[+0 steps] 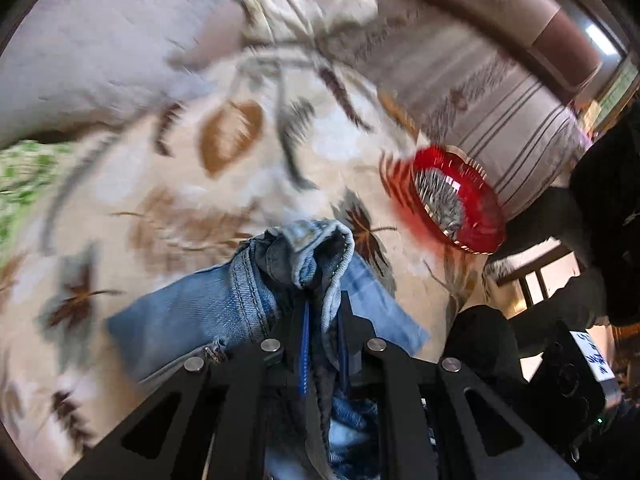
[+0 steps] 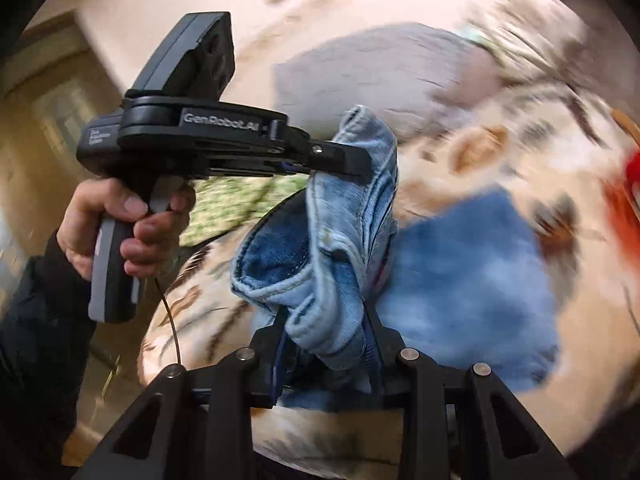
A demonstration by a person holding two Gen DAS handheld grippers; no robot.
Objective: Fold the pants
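Note:
Light blue denim pants [image 1: 240, 304] hang bunched over a leaf-patterned bed cover [image 1: 180, 208]. My left gripper [image 1: 320, 300] is shut on a thick hem or waistband fold of the pants, which sticks up between its fingers. In the right wrist view my right gripper [image 2: 324, 320] is shut on another bunched fold of the pants [image 2: 340, 240]. The left gripper [image 2: 360, 164] shows there too, held by a hand [image 2: 132, 216], clamping the upper edge of the same fabric. More denim [image 2: 472, 280] lies blurred on the cover below.
A red glass bowl [image 1: 456, 200] sits on the cover at the right. A grey pillow [image 1: 100, 60] lies at the back, with green patterned cloth [image 1: 20, 180] at the left edge. A striped sofa back [image 1: 500, 100] runs behind the bowl.

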